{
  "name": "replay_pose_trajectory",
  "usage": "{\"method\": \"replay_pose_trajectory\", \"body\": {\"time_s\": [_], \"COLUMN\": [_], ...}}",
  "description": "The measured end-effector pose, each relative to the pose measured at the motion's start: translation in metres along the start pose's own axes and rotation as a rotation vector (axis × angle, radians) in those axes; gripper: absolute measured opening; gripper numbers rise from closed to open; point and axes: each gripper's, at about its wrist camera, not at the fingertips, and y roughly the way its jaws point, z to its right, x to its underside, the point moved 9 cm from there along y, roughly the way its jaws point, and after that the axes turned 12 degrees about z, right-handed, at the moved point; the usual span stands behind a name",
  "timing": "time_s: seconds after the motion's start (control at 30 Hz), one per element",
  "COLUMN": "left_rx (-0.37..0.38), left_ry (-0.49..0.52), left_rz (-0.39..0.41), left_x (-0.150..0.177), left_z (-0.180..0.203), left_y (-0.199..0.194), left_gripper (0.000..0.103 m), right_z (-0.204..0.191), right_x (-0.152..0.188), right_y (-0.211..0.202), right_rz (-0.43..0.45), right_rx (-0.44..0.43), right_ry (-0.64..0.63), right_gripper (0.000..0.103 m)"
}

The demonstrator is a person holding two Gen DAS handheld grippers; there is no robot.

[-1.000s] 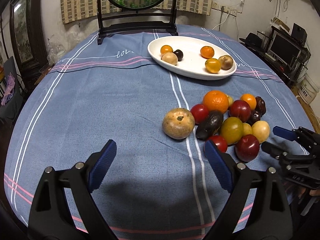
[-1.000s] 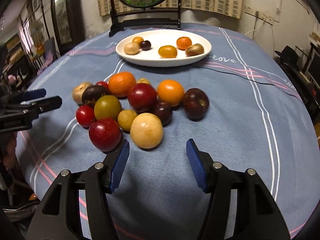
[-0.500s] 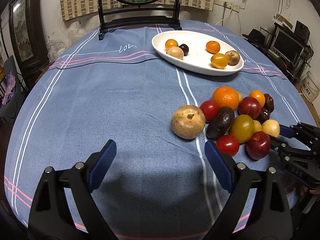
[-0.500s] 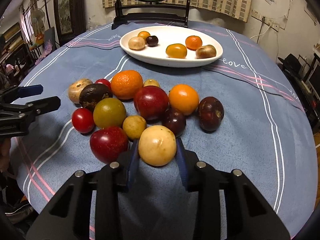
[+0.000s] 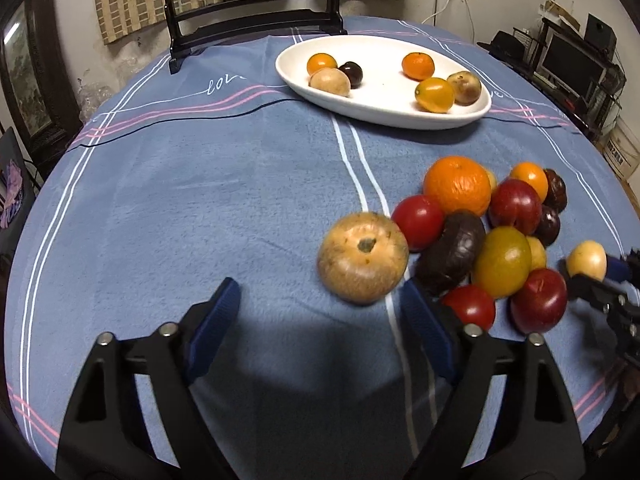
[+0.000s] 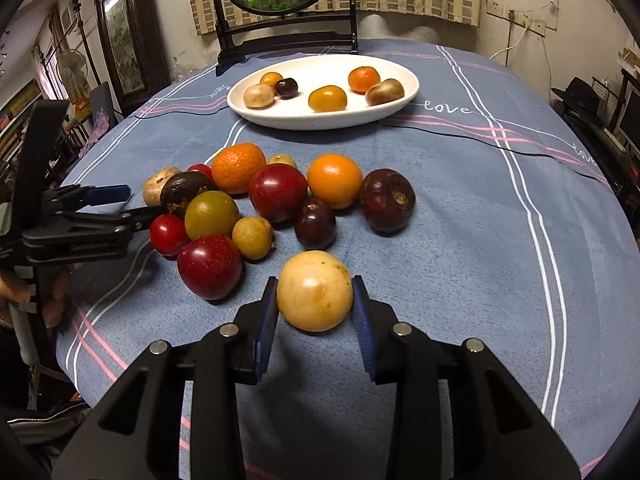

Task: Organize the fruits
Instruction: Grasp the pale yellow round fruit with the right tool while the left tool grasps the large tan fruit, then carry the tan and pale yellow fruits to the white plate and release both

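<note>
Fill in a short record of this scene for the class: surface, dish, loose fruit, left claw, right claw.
surface: round table under a blue striped cloth
dish: white oval plate, six fruits on it
loose fruit: pile on the cloth, in front of the plate
left claw: closing, nothing between its pads, brown fruit just ahead
right claw: shut on pale yellow fruit

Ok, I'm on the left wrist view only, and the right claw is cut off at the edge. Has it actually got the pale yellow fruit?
Observer: Yes. The right claw has both blue pads pressed on the sides of the pale yellow fruit, which sits apart from the pile.
Operator: Which fruits are closest to it?
Observer: The red plum on its left and the small dark plum behind it. There is a gap to each, so neither touches the fruit or the claw.
</note>
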Motion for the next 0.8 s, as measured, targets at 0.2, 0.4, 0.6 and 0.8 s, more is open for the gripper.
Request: {"method": "replay_pose_trajectory", "body": {"time_s": [0.2,0.4,0.6,0.8], "left_rx": [0.048,0.070,0.080,0.096], "left_ry": [0.009,-0.021,-0.056,-0.049], "left_rz": [-0.007,-0.009,0.032,0.081], "left_x": [-0.005,-0.007,-0.017,-0.034], "left_z": [0.013,0.011,0.002,0.001], "left_y": [0.007,0.004,-0.011,-0.026], "left_gripper": [0.047,0.042,0.042,0.042], "right_z": [0.003,0.006,0.011,0.013], "right_x": [0.001,-0.001,-0.004,-0.022], "right_y": [-0.001,-0.003,-0.007,-0.014], "right_rz": [0.000,0.006,0.018,0.051], "right_rx": [-0.003,-0.005,-0.011,-0.024], "right_ry": [0.012,0.022,0.042,0.048], "right_gripper": [0.036,0.036,0.036,0.036]}}
